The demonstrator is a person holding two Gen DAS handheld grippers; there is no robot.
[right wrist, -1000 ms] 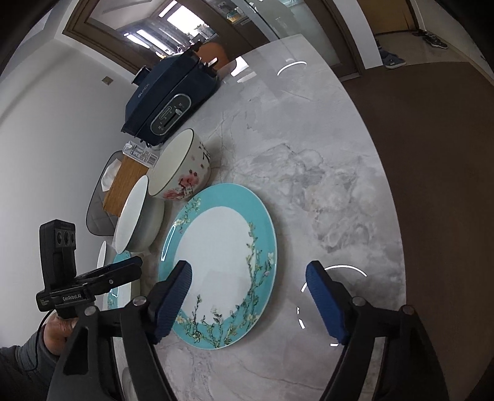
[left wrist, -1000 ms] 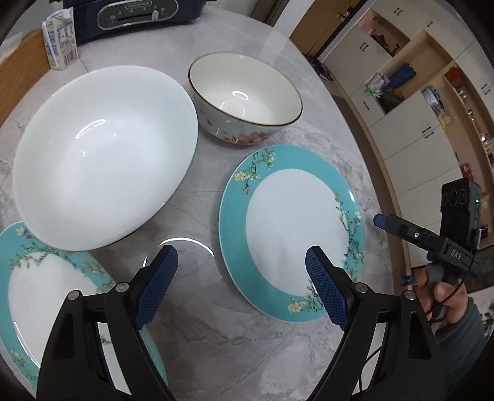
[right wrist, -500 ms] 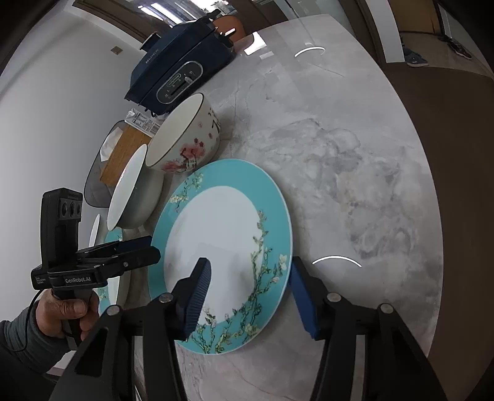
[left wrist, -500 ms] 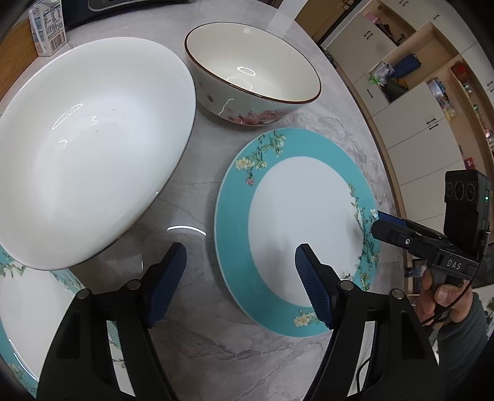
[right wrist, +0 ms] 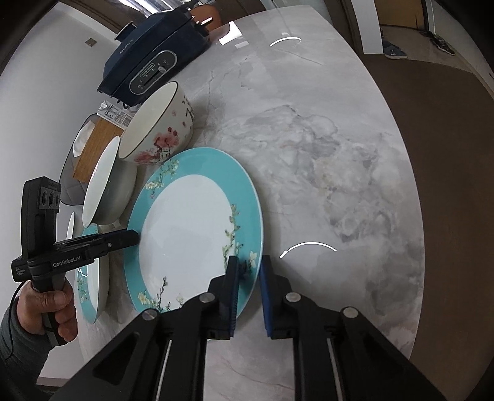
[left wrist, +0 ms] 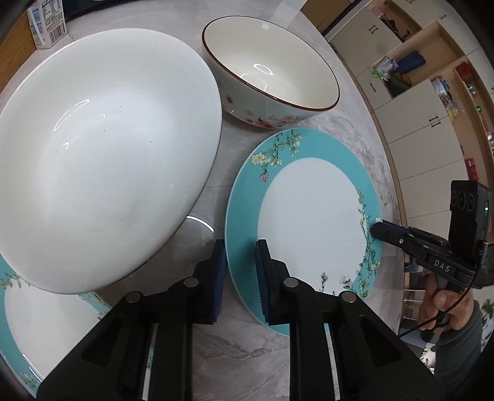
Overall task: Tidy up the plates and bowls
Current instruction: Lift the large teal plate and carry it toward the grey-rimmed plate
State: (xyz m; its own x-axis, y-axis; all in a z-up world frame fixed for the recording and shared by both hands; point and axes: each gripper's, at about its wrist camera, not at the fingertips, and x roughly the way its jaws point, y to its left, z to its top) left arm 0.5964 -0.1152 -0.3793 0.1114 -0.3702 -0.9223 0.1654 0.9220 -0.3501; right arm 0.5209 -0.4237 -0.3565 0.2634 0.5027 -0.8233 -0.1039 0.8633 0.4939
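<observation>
A teal-rimmed floral plate [left wrist: 308, 209] lies on the marble table [right wrist: 324, 154]. My left gripper [left wrist: 242, 271] is shut on its near-left rim. My right gripper [right wrist: 248, 287] is shut on the opposite rim of the same plate [right wrist: 191, 234]. The right gripper also shows in the left wrist view [left wrist: 378, 229], and the left gripper in the right wrist view [right wrist: 132, 237]. A large white bowl [left wrist: 98, 154] rests partly on a second teal plate [left wrist: 46, 333] at the left. A floral bowl [left wrist: 271, 77] stands behind the held plate.
A dark blue appliance [right wrist: 154, 64] stands at the table's far end. A milk carton [left wrist: 48, 26] and a wooden board [right wrist: 95, 148] lie beyond the bowls. Cabinets and shelves [left wrist: 432, 92] stand past the table's right edge.
Both grippers moved in and closed from wide open onto opposite rims of the teal plate. The left gripper shifted forward and right toward the plate's edge.
</observation>
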